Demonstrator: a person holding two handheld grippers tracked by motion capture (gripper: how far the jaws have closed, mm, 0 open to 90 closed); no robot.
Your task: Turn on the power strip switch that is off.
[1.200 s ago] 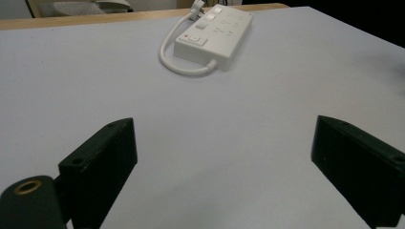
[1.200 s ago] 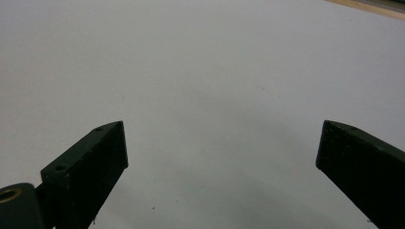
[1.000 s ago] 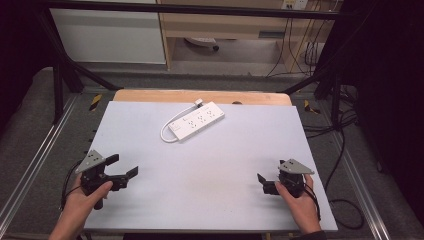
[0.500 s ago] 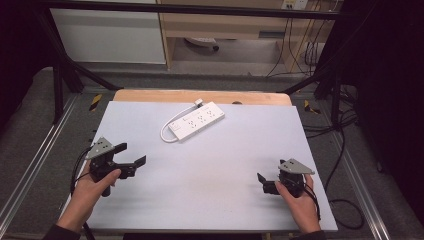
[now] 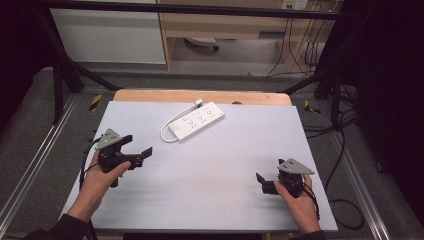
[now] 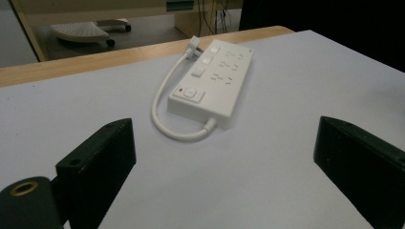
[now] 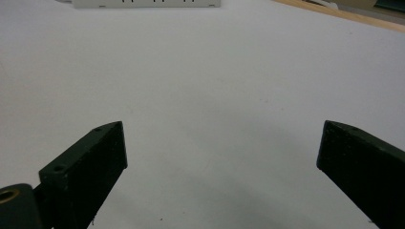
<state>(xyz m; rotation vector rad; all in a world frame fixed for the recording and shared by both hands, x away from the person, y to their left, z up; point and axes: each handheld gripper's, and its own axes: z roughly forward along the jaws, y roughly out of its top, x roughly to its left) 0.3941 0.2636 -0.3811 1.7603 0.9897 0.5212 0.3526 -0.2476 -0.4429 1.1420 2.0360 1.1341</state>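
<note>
A white power strip (image 5: 197,121) with a short looped cable (image 5: 167,129) lies at the far middle of the white tabletop (image 5: 210,195). My left gripper (image 5: 136,146) is held above the table's left side, open and empty, pointing toward the strip. In the left gripper view the strip (image 6: 212,81) lies ahead between the wide-apart jaws (image 6: 224,157), its plug (image 6: 195,45) by its far end. My right gripper (image 5: 270,172) rests low at the right front, open and empty. In the right gripper view (image 7: 222,162) the strip's edge (image 7: 148,3) sits at the top.
A wooden strip (image 5: 200,96) borders the table's far edge. Metal frame rails (image 5: 30,155) run along both sides, with cables on the floor at the right (image 5: 345,150). A shelf unit and a chair base (image 5: 200,42) stand beyond the table.
My left gripper has risen and moved forward and to the right, closer to the power strip. The right gripper has stayed in place.
</note>
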